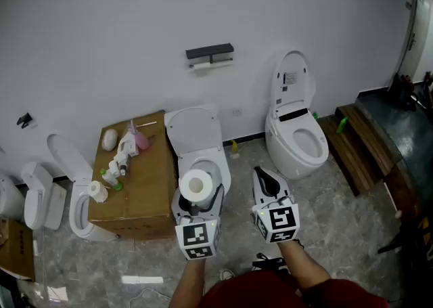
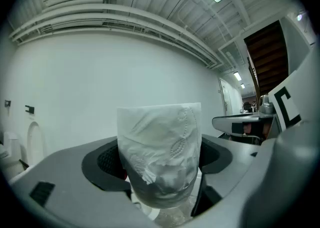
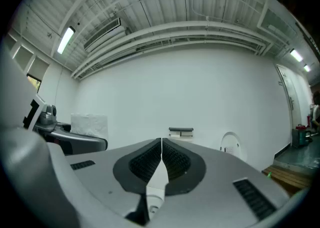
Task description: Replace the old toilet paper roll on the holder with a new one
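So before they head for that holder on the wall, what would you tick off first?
1. New roll gripped: ok. The toilet paper roll stands upright between the left gripper's jaws.
2. Other tool free: ok. The right gripper's jaws are together with nothing between them.
3. Old roll removed from the holder: cannot tell. Something pale shows under its dark top, too small to identify.
4. Way to the wall: not ok, I'd judge. A toilet with its lid up stands right below the holder, so a reach over it seems likely.
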Available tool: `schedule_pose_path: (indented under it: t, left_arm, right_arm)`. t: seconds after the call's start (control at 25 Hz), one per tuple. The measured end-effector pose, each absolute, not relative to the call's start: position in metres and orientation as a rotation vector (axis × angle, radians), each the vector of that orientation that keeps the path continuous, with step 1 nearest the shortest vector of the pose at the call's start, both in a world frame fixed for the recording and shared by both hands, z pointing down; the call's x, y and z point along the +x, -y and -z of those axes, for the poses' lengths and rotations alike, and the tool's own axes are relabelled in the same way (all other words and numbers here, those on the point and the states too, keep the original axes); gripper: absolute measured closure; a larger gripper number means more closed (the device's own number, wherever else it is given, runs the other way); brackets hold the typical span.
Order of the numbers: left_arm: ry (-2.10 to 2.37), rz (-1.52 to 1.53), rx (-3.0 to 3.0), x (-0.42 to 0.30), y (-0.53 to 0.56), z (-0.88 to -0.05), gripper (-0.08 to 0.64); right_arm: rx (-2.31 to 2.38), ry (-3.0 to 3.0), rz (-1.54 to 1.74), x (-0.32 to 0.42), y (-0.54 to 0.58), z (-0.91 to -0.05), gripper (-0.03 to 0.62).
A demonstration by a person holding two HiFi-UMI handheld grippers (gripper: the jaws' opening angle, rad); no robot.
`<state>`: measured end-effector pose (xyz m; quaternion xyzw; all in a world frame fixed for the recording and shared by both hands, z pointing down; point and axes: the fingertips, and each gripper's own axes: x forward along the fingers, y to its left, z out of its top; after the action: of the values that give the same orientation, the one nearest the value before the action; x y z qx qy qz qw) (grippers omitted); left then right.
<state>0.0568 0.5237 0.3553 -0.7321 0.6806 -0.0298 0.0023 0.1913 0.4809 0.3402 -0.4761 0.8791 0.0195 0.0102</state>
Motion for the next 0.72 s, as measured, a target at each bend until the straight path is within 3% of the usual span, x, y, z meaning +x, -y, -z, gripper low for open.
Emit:
schedule_pose_path:
  t: [0.72]
  left_arm:
    - [-2.166, 0.142, -2.285, 0.089, -0.511, -0.359, 0.126]
  right_arm:
    - [-1.464, -2.725, 0.009, 0.228, -0.466, -0.347, 0.569]
